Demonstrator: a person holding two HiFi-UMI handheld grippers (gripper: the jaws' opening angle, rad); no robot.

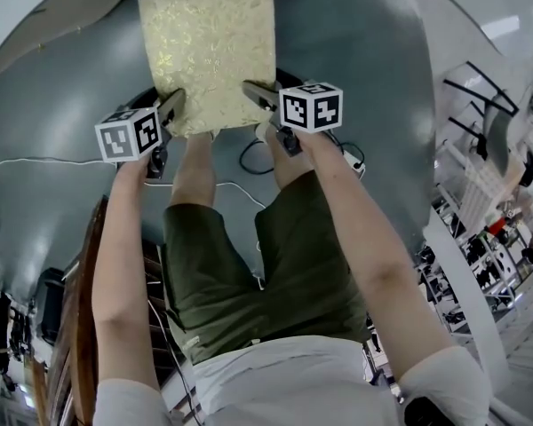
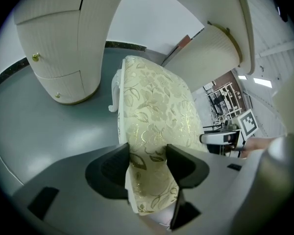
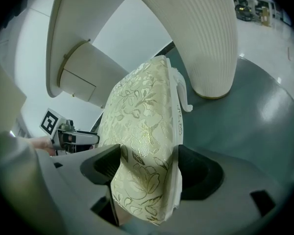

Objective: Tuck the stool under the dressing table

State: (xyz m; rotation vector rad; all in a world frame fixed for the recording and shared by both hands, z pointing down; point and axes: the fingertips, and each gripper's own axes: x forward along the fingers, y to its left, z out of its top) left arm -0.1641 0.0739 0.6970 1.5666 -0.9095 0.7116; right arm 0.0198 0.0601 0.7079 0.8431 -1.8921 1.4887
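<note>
Gripping the stool (image 1: 209, 51) by both near corners, facing the dressing table (image 3: 206, 43)

We are clamping the left gripper (image 1: 171, 106) on the stool's near left corner and the right gripper (image 1: 259, 94) on its near right corner, the gold-patterned padding pinched between each pair of jaws. The stool is lying straight ahead of both hands, equally near to each, over the grey floor (image 1: 373, 78) and short of the table. Its far edge is pointing into the gap between the table's two rounded pedestals (image 2: 59, 43), so we are judging the coming move a straight, centred push forward
</note>
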